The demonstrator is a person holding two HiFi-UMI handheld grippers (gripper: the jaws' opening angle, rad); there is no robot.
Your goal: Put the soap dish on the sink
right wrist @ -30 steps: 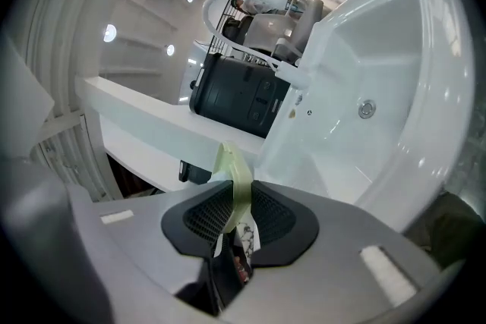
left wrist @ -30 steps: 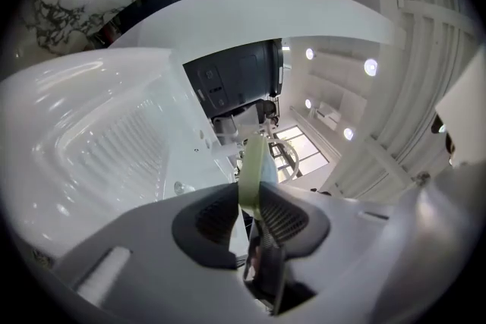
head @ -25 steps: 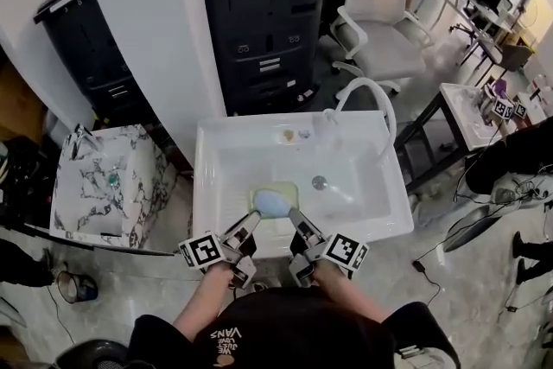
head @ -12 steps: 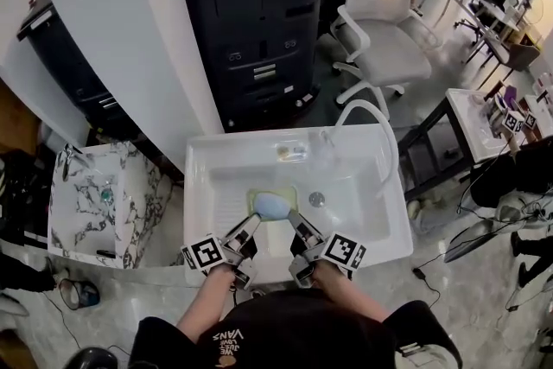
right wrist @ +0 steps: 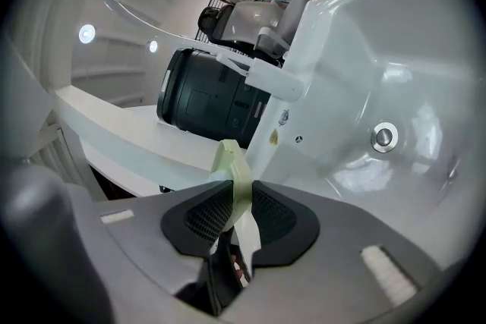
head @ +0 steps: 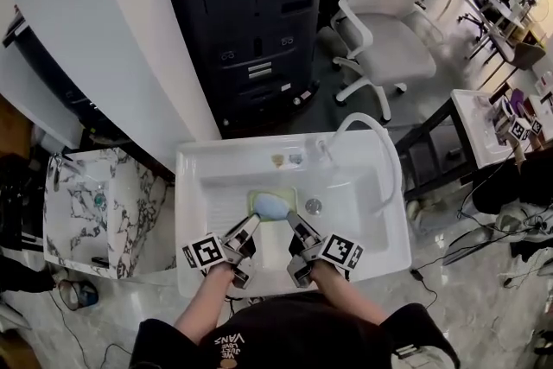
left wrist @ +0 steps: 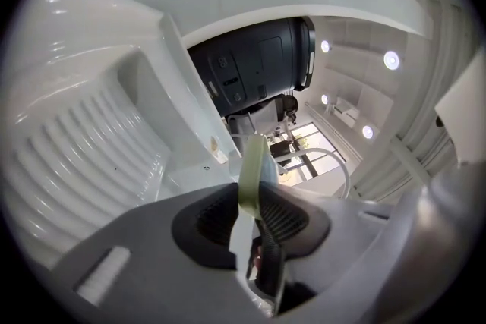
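Pale-green soap dish sits over the white sink basin, just left of the drain. Left gripper is clamped on its near-left rim, right gripper on its near-right rim. Blue soap lies in it. Both gripper views show only the dish's thin edge between the pads. Can't tell if its underside touches the basin.

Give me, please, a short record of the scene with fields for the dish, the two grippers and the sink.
Soap dish: pale green, blue soap on it, over the sink basin
Left gripper: jaws shut on the dish's rim, left side
Right gripper: jaws shut on the dish's rim, right side
Drain: bare, right of the dish
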